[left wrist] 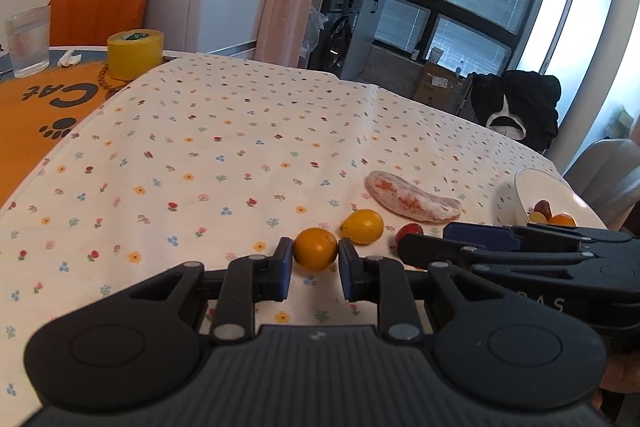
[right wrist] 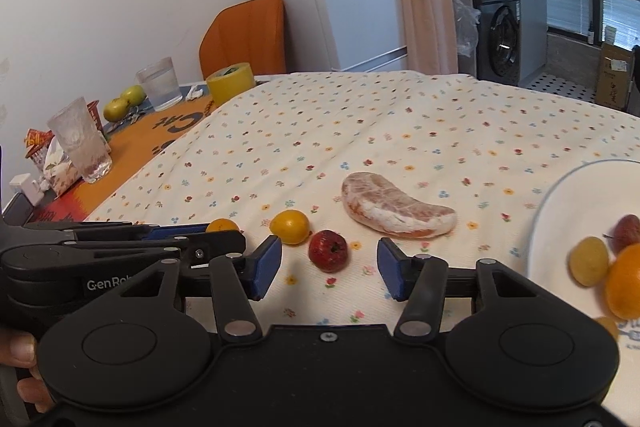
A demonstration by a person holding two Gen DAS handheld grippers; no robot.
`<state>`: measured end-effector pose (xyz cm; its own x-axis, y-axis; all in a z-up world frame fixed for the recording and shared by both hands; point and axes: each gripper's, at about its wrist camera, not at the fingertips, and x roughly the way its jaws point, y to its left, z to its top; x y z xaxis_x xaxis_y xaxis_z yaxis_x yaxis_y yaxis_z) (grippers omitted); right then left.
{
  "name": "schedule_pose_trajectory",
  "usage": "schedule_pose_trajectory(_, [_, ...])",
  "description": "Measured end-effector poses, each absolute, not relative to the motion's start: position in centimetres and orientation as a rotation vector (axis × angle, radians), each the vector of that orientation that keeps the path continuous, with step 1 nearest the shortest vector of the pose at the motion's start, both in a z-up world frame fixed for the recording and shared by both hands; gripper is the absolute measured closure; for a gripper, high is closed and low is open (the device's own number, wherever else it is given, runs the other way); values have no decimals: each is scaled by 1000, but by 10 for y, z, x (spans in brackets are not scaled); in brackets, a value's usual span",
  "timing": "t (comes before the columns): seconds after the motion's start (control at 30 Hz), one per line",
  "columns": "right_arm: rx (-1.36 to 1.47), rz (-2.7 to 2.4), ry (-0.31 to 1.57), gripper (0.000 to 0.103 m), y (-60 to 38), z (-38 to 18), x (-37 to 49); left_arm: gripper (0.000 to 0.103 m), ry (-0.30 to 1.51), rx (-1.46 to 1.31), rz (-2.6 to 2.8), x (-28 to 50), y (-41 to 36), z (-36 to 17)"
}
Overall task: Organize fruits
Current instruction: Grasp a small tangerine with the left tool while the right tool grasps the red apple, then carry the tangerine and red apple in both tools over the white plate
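Counted on the cloth: two yellow-orange fruits (right wrist: 295,225) (right wrist: 222,225), one red fruit (right wrist: 328,250), one peeled citrus segment (right wrist: 396,207); three fruits sit on the plate (right wrist: 560,195).

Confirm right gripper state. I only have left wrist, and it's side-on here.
Observer: Right gripper is open. The red fruit lies on the cloth between its fingers, clear of both.
Operator: Left gripper is pinching the orange fruit. Any fruit outside my view?
Observer: Yes. Two green fruits sit far left beside the glasses, off the floral cloth.
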<state>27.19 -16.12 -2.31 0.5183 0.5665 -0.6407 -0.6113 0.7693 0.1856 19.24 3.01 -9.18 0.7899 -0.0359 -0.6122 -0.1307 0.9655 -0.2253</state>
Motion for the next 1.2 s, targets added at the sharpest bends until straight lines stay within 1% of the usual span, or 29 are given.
schedule_pose_trajectory(0.17, [-72, 717, 754, 52, -153, -28, 274, 80, 666, -267, 67, 193, 35, -94])
schedule_pose_trajectory(0.23, [-68, 724, 764, 58, -152, -31, 275, 80, 667, -269, 75, 192, 36, -93])
schedule_pose_trajectory(0.3, [-68, 725, 772, 72, -151, -32, 275, 80, 664, -271, 75, 191, 36, -92])
schedule_pose_trajectory(0.37, [-75, 721, 770, 80, -151, -32, 275, 80, 658, -270, 70, 190, 34, -90])
schedule_pose_trajectory(0.83, [-50, 688, 704, 81, -180, -7, 260, 80, 622, -243, 30, 179, 9, -72])
schedule_pose_trajectory(1.2, [-16, 617, 650, 81, -224, 12, 251, 80, 593, -207, -38, 179, -27, -58])
